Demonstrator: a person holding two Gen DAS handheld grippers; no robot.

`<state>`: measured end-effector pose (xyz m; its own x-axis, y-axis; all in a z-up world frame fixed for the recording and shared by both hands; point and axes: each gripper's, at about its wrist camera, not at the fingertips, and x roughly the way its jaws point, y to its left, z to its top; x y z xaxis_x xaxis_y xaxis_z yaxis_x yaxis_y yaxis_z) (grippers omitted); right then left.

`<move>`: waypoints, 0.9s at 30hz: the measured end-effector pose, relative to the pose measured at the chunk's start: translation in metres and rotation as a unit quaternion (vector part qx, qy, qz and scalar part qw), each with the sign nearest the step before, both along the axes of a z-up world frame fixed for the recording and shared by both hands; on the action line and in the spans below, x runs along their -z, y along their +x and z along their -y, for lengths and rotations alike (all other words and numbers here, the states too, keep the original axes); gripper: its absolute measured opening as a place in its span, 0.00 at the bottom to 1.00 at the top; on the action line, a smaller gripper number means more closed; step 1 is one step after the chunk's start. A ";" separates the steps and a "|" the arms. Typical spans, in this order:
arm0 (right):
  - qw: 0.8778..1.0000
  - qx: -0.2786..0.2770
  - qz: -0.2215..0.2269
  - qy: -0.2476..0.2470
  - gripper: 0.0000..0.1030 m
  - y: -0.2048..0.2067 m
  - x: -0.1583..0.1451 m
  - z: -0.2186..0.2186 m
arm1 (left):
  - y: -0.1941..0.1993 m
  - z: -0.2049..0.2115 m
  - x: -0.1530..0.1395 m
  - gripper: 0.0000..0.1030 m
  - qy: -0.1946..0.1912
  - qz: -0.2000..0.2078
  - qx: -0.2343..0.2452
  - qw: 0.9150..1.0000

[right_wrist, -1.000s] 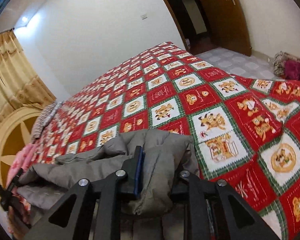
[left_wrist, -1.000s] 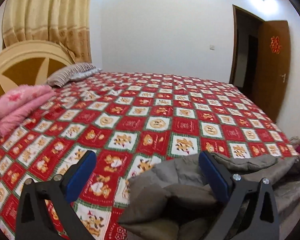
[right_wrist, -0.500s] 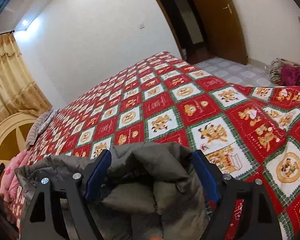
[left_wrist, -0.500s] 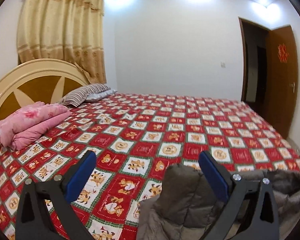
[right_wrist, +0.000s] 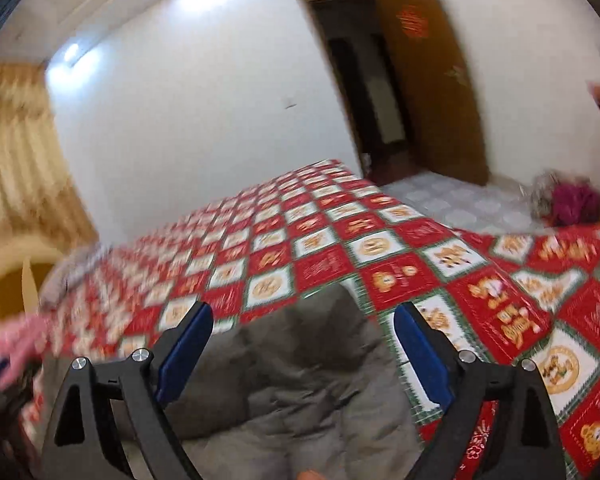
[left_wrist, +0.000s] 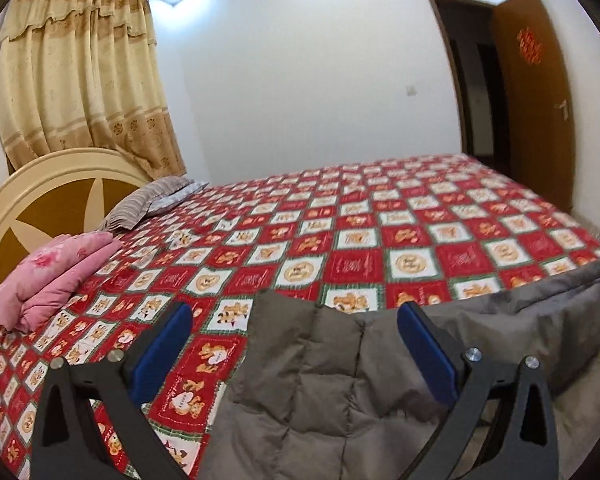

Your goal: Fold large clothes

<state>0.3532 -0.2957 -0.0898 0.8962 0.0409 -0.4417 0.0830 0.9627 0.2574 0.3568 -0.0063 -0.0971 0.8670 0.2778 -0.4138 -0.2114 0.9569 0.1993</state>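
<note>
The grey padded jacket (left_wrist: 340, 392) lies along the bed's (left_wrist: 380, 240) near edge, its long axis left-right, under both tongs: left tongs (left_wrist: 296, 344) apart, right tongs (right_wrist: 304, 344) opening, neither gripping it.

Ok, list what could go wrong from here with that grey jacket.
1. Both tools are off the grey padded jacket: the left tool stands wide open and the right tool is opening, so the puffy fold may spring apart.
2. The jacket lies at the near edge of the bed, so it could slide off.
3. The right view is blurred; a regrasp may miss.
</note>
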 end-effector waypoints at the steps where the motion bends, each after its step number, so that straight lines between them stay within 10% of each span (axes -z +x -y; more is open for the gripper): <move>1: 1.000 -0.017 -0.011 -0.020 0.89 0.003 0.002 -0.012 | 0.005 0.002 0.002 1.00 0.002 -0.007 -0.004 1.000; 11: 0.984 -0.081 -0.124 -0.101 0.89 0.049 0.052 -0.070 | 0.043 -0.001 0.038 1.00 -0.006 -0.065 -0.030 0.997; 27: 0.981 -0.065 -0.160 -0.089 0.89 0.071 0.088 -0.064 | 0.072 -0.014 0.078 1.00 -0.083 -0.142 -0.019 0.986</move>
